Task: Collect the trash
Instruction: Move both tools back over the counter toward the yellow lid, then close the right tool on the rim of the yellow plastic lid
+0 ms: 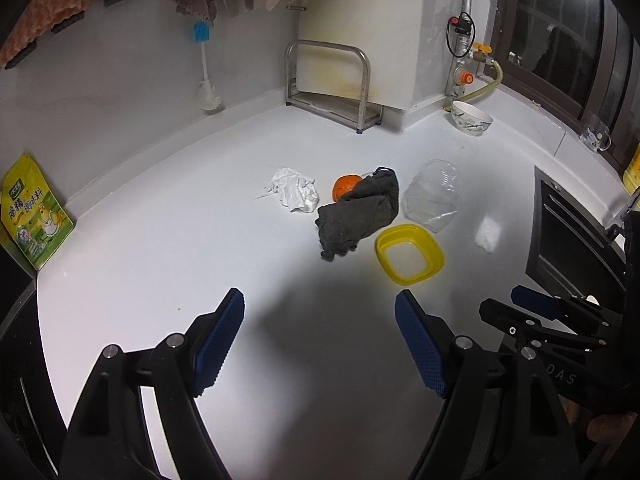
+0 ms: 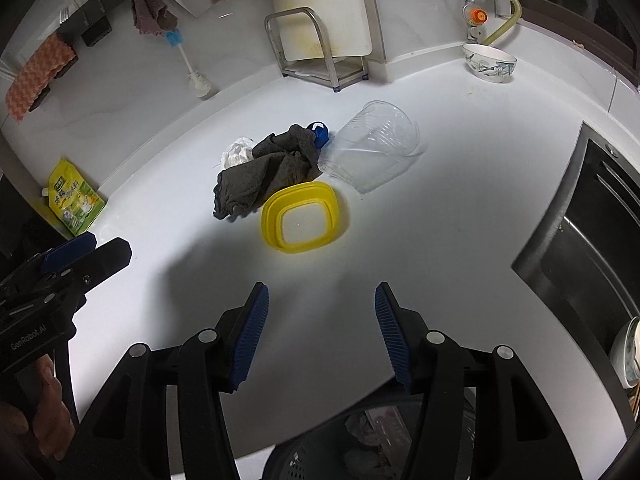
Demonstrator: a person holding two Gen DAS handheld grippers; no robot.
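On the white counter (image 1: 200, 220) lie a crumpled white tissue (image 1: 295, 191), an orange peel (image 1: 345, 187), a dark grey rag (image 1: 358, 214), a clear plastic container (image 1: 433, 195) on its side and a yellow lid (image 1: 409, 253). In the right wrist view I see the tissue (image 2: 239, 152), the rag (image 2: 264, 172), a blue cap (image 2: 319, 133), the clear container (image 2: 372, 150) and the yellow lid (image 2: 303, 218). My left gripper (image 1: 320, 320) is open and empty, short of the pile. My right gripper (image 2: 322, 312) is open and empty, near the lid. A dark trash basket (image 2: 360, 440) sits below the counter edge.
A yellow seasoning pouch (image 1: 34, 216) leans at the left wall. A metal rack (image 1: 332, 88), a brush (image 1: 206, 76) and a patterned bowl (image 1: 472, 118) stand at the back. A sink (image 2: 592, 240) is on the right. My right gripper also shows in the left wrist view (image 1: 532, 308).
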